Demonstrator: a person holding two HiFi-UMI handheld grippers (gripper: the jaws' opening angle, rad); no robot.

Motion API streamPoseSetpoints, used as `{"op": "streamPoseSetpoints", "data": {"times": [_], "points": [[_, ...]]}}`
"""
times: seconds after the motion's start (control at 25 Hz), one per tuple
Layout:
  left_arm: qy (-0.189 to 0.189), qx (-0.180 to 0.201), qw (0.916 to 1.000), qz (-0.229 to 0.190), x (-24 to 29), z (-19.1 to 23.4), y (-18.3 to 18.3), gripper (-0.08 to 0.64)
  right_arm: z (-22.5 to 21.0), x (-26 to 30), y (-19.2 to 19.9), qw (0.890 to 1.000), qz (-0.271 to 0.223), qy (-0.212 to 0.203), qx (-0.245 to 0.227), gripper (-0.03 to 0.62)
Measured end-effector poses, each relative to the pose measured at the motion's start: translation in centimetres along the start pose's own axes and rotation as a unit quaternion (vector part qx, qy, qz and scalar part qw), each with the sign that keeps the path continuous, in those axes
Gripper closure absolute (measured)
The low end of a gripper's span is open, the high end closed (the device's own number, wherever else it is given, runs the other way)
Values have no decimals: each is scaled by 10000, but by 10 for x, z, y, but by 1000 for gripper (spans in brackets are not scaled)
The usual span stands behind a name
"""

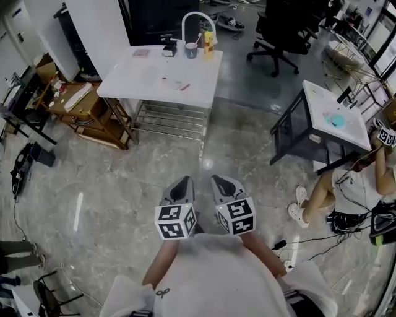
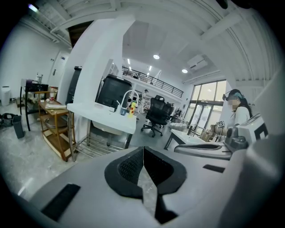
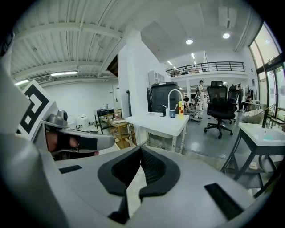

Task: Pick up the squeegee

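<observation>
Okay, both grippers are out in front, side by side and just apart. The left gripper [image 1: 182, 186] has its fingers pinched together at the tips with nothing between them, confirmed in its own view [image 2: 143, 151]. The right gripper [image 1: 224, 184] is the same, tips closed on each other and empty [image 3: 140, 151].

Straight ahead of the fingertips there's a wide stretch of bare marble floor [image 1: 185, 155], then the near edge of a white table [image 1: 154, 77], well apart from both grippers. On the far side of that tabletop stand a curved faucet [image 1: 198, 18], a cup [image 1: 191, 51] and a yellow bottle [image 1: 209, 43]. A small reddish item [image 1: 184, 86] lies nearer the front edge, too small to name. I can't pick out the squeegee with any certainty in these views.

Left of the left fingers, beside the table, a wooden cart [image 1: 93, 114] crowds that corner. Right of the right fingers a second white table [image 1: 322, 105] on a black frame juts in, with a teal item [image 1: 336, 119] on top, and a seated person [image 1: 346, 186] sits just beside it. Cables [image 1: 309, 238] trail on the floor behind and to the right of the right fingers. An office chair [image 1: 281, 31] stands far ahead, past the table.
</observation>
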State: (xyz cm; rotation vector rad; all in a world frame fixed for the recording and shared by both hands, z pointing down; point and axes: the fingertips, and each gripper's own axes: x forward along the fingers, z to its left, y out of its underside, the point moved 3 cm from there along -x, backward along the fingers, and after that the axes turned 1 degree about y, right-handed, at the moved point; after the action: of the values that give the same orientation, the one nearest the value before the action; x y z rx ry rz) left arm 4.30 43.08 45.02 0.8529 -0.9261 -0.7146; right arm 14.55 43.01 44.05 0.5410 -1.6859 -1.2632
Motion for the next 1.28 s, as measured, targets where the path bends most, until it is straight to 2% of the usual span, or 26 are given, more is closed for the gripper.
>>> {"op": "streamPoseSetpoints", "data": {"times": [0.36,0.8,0.92,1.12,1.28], "points": [[129,28,9999,74,29,45,-28,532,5,52,-16,9998,88,101,153,565],[158,22,9998,132,50,76,-44,532,7,92,-20,9992,312,11,265,565],[125,7,9998,168,52,81,-44,532,9,96,-20,9991,333,-40,276,565],[157,99,9997,162,52,77,-47,532,6,96,-19,9970,269,-183,695,565],[180,54,9995,251,53,76,-43,532,6,97,-17,9966,294,-203,737,565]]}}
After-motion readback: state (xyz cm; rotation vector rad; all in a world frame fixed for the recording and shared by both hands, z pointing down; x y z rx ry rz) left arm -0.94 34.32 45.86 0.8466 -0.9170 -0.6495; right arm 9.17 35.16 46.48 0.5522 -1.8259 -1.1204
